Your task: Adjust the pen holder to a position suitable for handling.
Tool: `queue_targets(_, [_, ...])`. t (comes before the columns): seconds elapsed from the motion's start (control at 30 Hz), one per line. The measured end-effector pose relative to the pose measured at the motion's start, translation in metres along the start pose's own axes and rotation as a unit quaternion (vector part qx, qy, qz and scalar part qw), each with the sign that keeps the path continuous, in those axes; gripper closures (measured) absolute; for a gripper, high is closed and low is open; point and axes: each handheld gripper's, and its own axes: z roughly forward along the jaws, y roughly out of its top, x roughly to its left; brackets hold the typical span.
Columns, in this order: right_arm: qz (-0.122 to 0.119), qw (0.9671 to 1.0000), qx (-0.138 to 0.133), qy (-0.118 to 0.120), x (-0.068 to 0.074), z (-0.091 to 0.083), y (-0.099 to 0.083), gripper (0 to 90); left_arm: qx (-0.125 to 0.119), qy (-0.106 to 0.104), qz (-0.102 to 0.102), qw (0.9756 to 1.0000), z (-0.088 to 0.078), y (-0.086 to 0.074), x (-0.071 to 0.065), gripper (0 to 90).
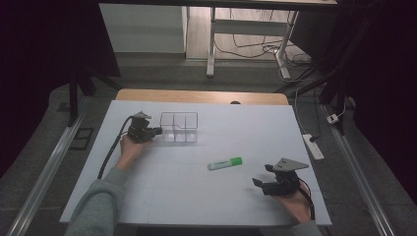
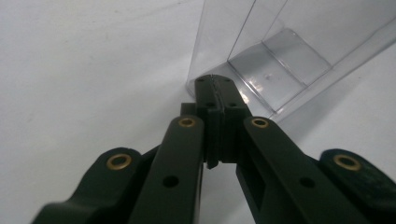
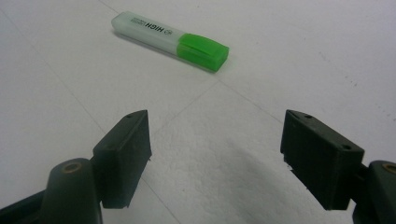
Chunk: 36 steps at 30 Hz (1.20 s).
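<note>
Closed left tool at the clear plastic divided box; right tool spread wide, empty.
The light box could skid across the white worktop if nudged; the green highlighter pen lies apart.

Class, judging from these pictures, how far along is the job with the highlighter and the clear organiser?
Nothing looks done: the green highlighter lies on the white table, apart from the clear organiser, whose compartments look bare. In hand: the left claw, shut, is at the organiser's wall; the right claw is open, facing the highlighter. Probably left: grasping it and placing it inside.
</note>
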Motion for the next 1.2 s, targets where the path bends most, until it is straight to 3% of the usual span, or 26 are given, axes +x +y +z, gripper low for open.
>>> queue_targets(1.2, [0.000,1.0000,0.005,-0.001,0.000,0.001,-0.001,23.5,0.014,-0.032,0.043,0.9985,0.037,0.025,-0.043,89.1])
